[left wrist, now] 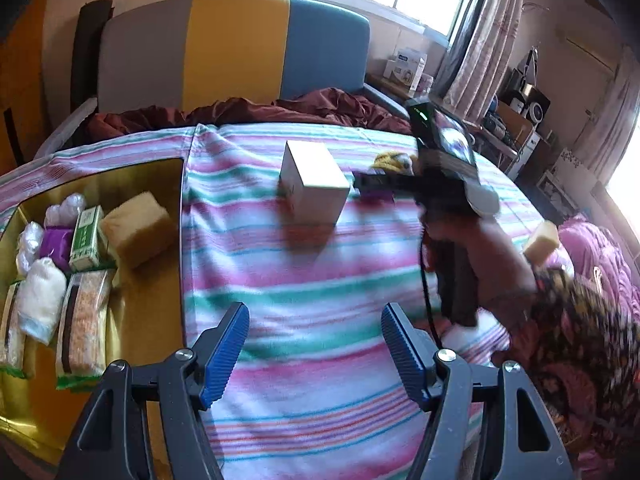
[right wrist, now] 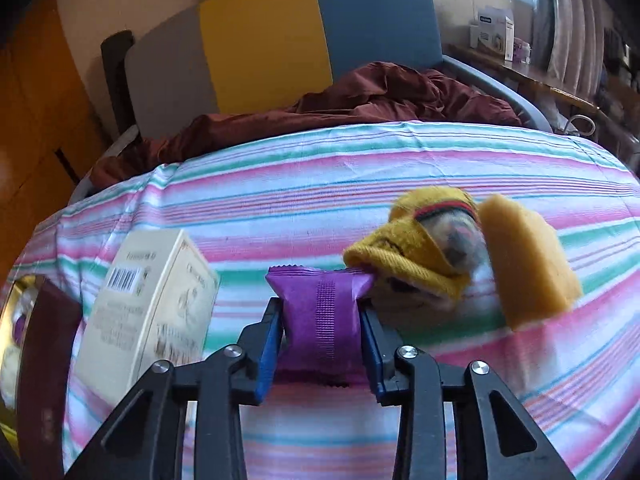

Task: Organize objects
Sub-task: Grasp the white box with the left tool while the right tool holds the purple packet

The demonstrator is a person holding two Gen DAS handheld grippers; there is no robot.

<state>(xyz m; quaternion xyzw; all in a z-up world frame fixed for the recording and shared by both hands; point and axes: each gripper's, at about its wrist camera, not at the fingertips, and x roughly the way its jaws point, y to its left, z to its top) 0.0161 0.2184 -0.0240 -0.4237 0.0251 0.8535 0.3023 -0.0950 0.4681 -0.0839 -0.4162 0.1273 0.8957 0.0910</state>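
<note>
My right gripper (right wrist: 322, 320) is shut on a purple packet (right wrist: 320, 312), held just above the striped bedspread. In the left wrist view the right gripper (left wrist: 370, 188) shows at centre right, beside a white box (left wrist: 314, 182). That white box (right wrist: 148, 312) stands left of the packet in the right wrist view. A yellow knitted item (right wrist: 416, 248) and a yellow sponge (right wrist: 528, 260) lie just right of the packet. My left gripper (left wrist: 316, 344) is open and empty over the bedspread. A gold box (left wrist: 152, 320) at left holds several items.
The gold box holds a sponge (left wrist: 138, 230), a green carton (left wrist: 86, 238), a purple packet (left wrist: 56, 246) and wrapped snack packs (left wrist: 82, 328). A maroon quilt (left wrist: 240, 110) lies by the headboard. Another sponge (left wrist: 542, 242) lies at the right.
</note>
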